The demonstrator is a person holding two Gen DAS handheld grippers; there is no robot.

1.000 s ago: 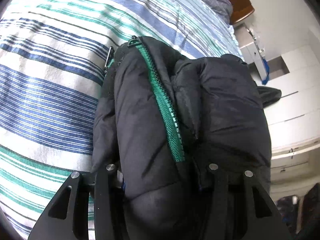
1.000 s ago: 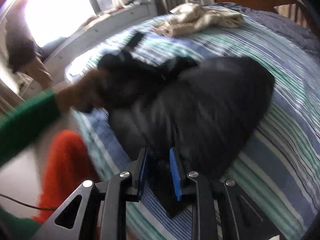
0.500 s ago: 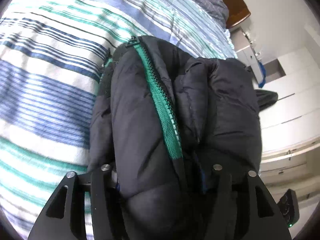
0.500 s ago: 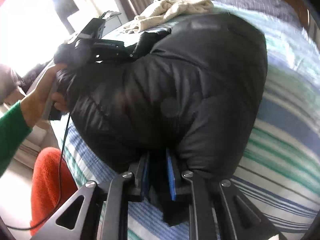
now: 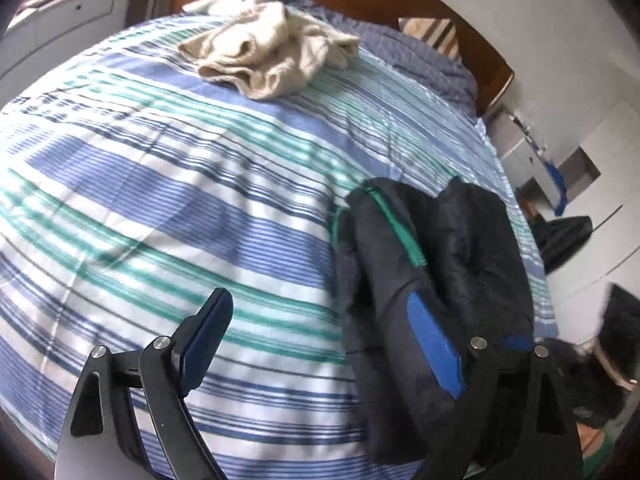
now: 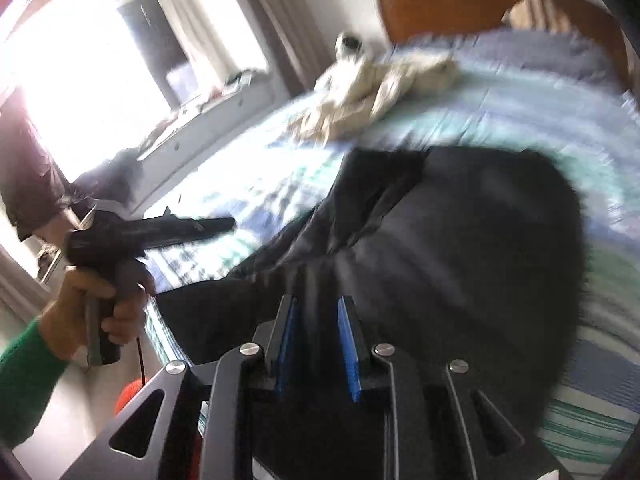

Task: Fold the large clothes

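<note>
The right wrist view is smeared by motion, yet the right tool (image 6: 318, 340) shows its narrow jaws clenched on a fold of the black puffer jacket (image 6: 440, 260). The jacket lies bundled on the striped bed (image 5: 180, 200), its near end cut off behind the tool's fingers. The left tool (image 5: 320, 340) is released, jaws opening, bare bedding between them and the jacket behind its right finger.

The left gripper (image 5: 320, 344) has let go of the black jacket (image 5: 432, 264): its jaws are opening over the striped duvet (image 5: 160, 184), and the jacket lies beside them.
</note>
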